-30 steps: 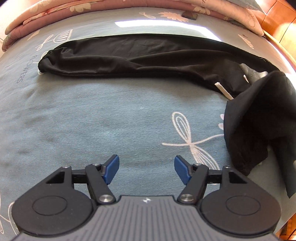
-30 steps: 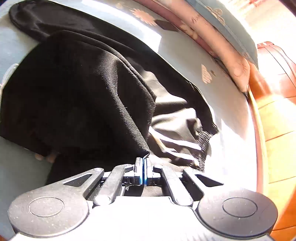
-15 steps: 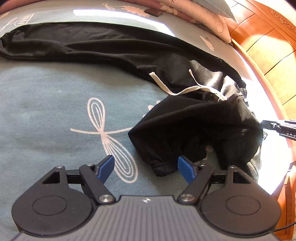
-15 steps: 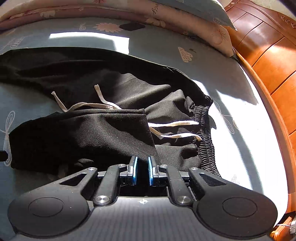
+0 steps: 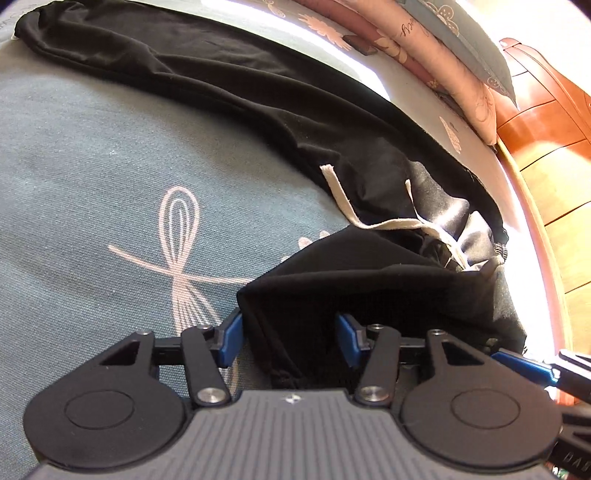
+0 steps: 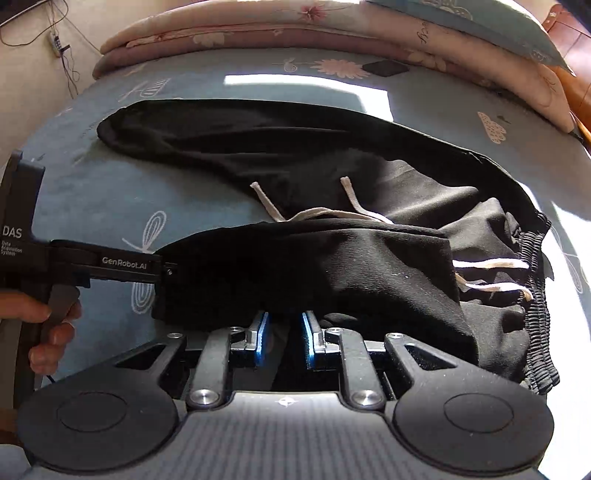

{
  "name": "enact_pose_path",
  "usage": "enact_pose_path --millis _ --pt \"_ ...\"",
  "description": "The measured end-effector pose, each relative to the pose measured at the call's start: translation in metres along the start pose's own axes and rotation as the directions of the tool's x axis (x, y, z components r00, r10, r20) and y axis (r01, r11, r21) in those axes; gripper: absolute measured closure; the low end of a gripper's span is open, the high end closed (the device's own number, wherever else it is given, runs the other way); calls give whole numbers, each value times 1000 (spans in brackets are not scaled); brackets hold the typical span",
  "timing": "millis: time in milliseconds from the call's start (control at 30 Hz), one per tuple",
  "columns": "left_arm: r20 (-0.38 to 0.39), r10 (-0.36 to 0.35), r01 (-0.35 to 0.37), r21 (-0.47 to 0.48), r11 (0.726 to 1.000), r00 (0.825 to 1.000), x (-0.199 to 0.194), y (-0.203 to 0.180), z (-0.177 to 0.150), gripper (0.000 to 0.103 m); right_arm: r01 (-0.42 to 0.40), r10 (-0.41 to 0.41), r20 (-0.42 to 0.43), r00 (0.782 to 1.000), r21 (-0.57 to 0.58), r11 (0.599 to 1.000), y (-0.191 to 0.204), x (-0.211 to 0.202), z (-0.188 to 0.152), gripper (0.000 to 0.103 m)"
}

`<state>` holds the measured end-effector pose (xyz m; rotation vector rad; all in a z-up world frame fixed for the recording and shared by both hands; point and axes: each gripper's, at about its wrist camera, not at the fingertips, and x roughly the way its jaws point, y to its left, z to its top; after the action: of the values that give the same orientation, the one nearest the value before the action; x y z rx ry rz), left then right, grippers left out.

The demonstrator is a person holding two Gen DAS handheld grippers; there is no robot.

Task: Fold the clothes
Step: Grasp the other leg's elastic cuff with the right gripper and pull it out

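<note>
Black sweatpants (image 6: pixel 295 147) lie on the blue-grey bed sheet (image 5: pixel 92 184), one leg stretched out to the left. The other leg (image 5: pixel 369 295) is folded back over the waistband (image 6: pixel 532 280), and white drawstrings (image 5: pixel 343 199) trail out from under it. My left gripper (image 5: pixel 290 339) straddles the cuff end of the folded leg. Its jaws are closing with cloth between the blue pads, which do not press on it. My right gripper (image 6: pixel 285 339) sits at the near edge of the folded leg, its jaws opening and the gap between them bare.
Folded pink quilts and a blue pillow (image 6: pixel 258 26) line the far side of the bed. Orange wooden furniture (image 5: pixel 546 122) stands past the right edge. A hand (image 6: pixel 48 317) holds the left gripper's handle. A cable and a power strip (image 6: pixel 55 40) hang on the wall.
The right gripper let go of the lifted leg, which now lies folded on the bed, and its jaws parted. The left gripper came right and down over the cuff and narrowed.
</note>
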<state>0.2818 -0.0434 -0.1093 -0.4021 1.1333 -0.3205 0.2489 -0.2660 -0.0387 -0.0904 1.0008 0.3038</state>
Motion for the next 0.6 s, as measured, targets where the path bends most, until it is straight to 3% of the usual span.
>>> enact_pose_path --millis 67,200,267,467,600 --pt "-7 -3 3 0 1000 1000 -3 5 6 49 -32 32 -2 999 -121 992 23 14 -1 68" --pt "-92 -2 6 45 999 996 -12 18 13 42 -98 92 -36 995 -296 950 62 46 -1 65" --pt "-120 17 -3 112 994 993 -19 21 9 33 -94 85 -40 996 -396 913 80 59 -5 64" --pt "-120 149 -104 316 943 981 -42 31 -8 32 -66 52 -40 998 -625 778 109 86 -15 59" --pt "-116 162 -113 350 930 980 -52 39 -14 32 -78 59 -51 997 -696 713 114 98 -16 49"
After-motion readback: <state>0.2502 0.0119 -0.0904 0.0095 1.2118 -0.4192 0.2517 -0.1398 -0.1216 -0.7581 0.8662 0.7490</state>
